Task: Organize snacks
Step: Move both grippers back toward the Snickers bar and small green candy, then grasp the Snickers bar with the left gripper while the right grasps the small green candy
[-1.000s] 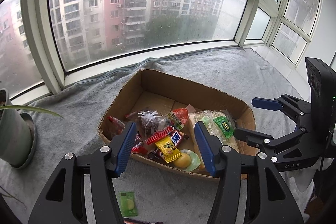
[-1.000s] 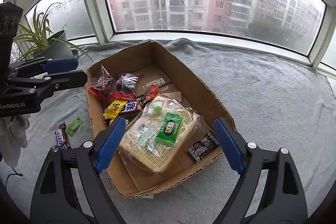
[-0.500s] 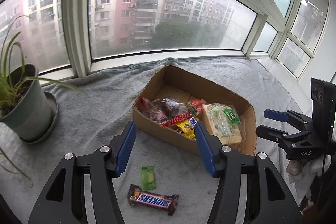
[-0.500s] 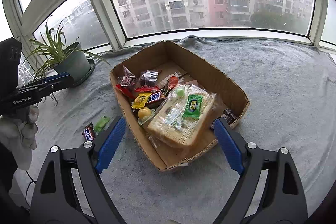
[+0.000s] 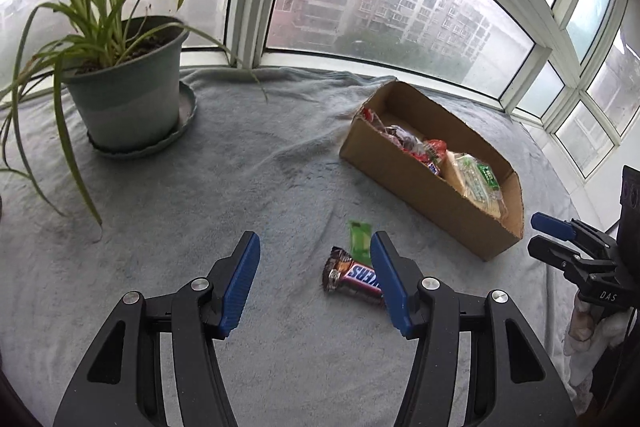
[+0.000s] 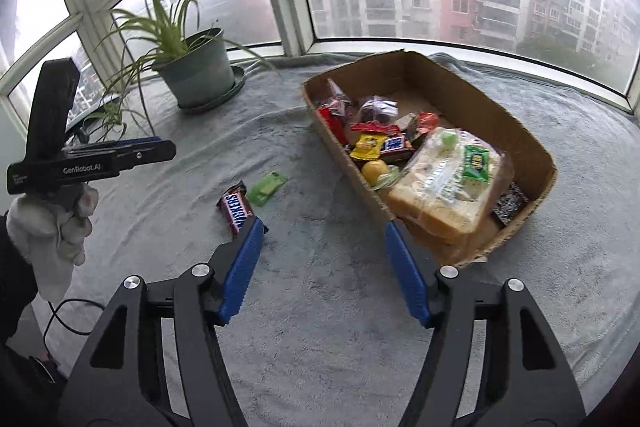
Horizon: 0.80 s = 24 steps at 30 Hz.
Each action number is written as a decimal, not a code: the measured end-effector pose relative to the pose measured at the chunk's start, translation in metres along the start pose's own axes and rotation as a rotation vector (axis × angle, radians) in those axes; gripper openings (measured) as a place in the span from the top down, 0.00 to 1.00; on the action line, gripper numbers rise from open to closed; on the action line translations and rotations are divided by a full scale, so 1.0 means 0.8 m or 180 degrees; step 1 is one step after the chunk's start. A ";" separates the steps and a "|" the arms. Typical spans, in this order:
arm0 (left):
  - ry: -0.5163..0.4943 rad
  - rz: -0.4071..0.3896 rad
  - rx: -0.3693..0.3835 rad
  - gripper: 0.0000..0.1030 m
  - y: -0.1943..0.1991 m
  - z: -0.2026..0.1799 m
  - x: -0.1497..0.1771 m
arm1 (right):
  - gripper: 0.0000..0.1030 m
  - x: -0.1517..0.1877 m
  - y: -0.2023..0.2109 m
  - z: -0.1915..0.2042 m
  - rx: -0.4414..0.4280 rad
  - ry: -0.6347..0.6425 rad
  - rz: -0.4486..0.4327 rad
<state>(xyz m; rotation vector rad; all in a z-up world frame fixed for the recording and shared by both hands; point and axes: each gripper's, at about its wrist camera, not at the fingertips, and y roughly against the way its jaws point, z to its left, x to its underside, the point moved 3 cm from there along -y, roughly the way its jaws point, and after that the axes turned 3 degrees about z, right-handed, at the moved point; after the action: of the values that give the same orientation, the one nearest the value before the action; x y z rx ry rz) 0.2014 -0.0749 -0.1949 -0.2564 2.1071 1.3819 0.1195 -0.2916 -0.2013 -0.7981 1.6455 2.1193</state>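
I am looking along my left gripper [image 5: 314, 279]: black angular arms, silver screw heads, and ribbed blue pads lining its fingers [image 5: 240, 283]. My right gripper [image 6: 322, 267] is showing the same build. From the right camera, the left unit's side is reading "GenRobot.AI" in white, with a black camera block above. A pale grey-white glove [image 6: 60, 223] is covering the hand below it, and a thin black cable is trailing beneath.

Snickers bar [image 5: 354, 277] and candy packet [image 5: 361, 240] on blanket [image 5: 240, 187], between cardboard box [image 5: 424, 195] and potted plant [image 5: 128, 95].
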 end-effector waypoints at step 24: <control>0.0074 0.0320 0.0298 0.68 -0.030 -0.003 0.036 | 0.75 -0.024 -0.127 0.044 -0.0460 -0.0028 0.0676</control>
<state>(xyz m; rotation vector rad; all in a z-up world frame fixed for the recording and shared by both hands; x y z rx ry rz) 0.1886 -0.0828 -0.2292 -0.1309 2.2238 1.3383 0.1855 -0.2291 -0.2616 -0.6801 1.6519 2.4066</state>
